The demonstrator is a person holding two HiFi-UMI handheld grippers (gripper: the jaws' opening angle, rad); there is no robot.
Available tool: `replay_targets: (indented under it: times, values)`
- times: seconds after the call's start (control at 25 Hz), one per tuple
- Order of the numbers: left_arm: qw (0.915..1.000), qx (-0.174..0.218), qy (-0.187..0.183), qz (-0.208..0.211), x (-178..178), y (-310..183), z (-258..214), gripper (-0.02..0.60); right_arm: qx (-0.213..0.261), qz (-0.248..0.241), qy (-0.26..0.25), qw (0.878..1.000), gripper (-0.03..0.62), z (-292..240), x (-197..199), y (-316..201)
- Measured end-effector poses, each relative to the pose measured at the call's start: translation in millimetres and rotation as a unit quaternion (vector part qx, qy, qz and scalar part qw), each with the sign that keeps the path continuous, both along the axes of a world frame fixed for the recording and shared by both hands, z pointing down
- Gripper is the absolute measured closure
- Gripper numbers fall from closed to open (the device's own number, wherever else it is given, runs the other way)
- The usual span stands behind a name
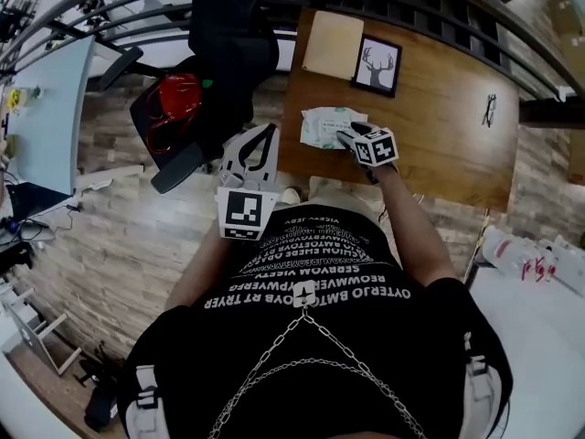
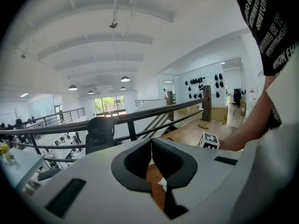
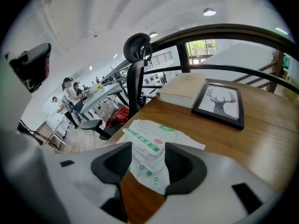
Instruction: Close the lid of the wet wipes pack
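The wet wipes pack [image 1: 327, 124], white with green print, lies near the left front of the wooden table [image 1: 439, 126]. My right gripper [image 1: 347, 137] is at the pack's near right end. In the right gripper view the pack [image 3: 164, 133] lies under the open right gripper [image 3: 148, 149], and its white lid flap with a green stripe [image 3: 142, 143] sits between the two jaws. My left gripper [image 1: 262, 140] hangs left of the table over the floor. Seen in its own view, the left gripper [image 2: 151, 143] is shut with nothing in it.
A tan book [image 1: 334, 44] and a framed deer picture [image 1: 377, 65] lie behind the pack, and glasses [image 1: 489, 108] lie at the far right. A black office chair with a red bag [image 1: 178, 108] stands left of the table. A dark railing [image 3: 224, 36] runs behind.
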State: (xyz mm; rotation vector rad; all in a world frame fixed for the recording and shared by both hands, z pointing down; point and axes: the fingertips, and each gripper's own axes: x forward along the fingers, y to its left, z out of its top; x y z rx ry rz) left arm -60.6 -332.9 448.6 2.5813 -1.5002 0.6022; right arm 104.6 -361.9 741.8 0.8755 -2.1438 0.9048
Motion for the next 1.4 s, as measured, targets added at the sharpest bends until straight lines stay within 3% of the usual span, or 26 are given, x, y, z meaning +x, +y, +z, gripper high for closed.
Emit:
replay_targets:
  times: [0.52, 0.8, 0.96, 1.4]
  values:
    - [0.9999, -0.003, 0.008, 0.008, -14, 15, 2, 0.554, -0.007, 0.034, -0.017, 0.999, 0.378, -9, 1, 16]
    - [0.9998, -0.004, 0.007, 0.018, -11, 21, 3, 0.554, 0.038, 0.043, -0.003, 0.998, 0.516, -33, 2, 11]
    - [0.9998, -0.005, 0.003, 0.021, -10, 22, 3, 0.554, 0.053, 0.038, 0.005, 0.998, 0.554, -38, -1, 5]
    - [0.9998, -0.014, 0.004, 0.015, -3, 15, 5, 0.554, 0.009, -0.026, 0.015, 1.000, 0.554, -6, -24, 9]
